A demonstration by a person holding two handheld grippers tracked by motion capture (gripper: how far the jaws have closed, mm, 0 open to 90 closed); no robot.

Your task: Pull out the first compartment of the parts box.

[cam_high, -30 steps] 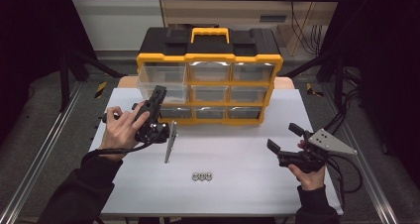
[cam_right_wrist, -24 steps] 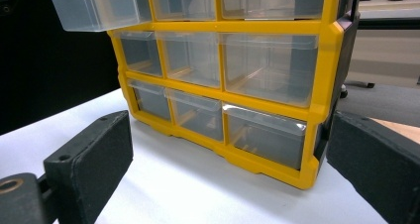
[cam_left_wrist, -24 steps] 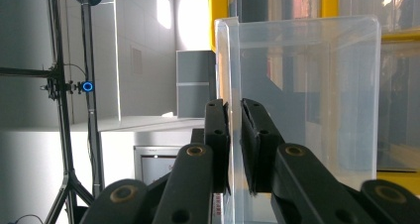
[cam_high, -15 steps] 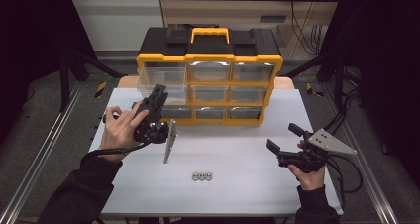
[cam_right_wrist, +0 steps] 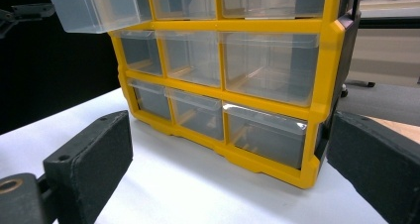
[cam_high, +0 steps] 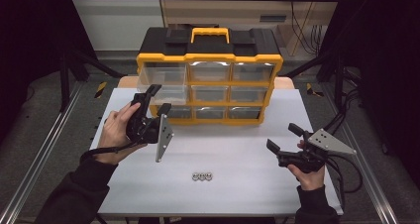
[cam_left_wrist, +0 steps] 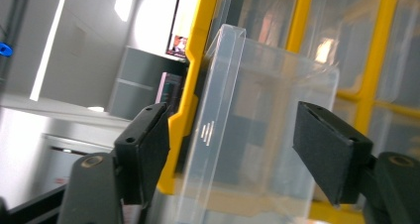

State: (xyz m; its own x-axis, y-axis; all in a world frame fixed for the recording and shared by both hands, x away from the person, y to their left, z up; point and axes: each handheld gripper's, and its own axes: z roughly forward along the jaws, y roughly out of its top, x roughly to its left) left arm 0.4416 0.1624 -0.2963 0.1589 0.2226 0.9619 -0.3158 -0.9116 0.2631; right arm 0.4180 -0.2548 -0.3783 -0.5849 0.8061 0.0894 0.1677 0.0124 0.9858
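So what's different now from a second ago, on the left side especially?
The top-left drawer now stands pulled out of the yellow organizer; a second ago it sat flush. The left gripper has just been opening its jaws; the drawer front lies between them, pads clear of it. The right gripper is open, as before, and the three nuts lie unmoved on the table.

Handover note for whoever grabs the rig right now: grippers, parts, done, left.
Left gripper: jaws have just been opening, now open around the pulled-out top-left drawer, pads off it.
Right gripper: open, empty, held low over the table at right.
Organizer: at the back of the table; the other drawers look shut.
Three small metal nuts: lying in a row near the front, untouched.
Done: drawer pulled out.
Left, likely: nuts into the drawer, then push it shut.
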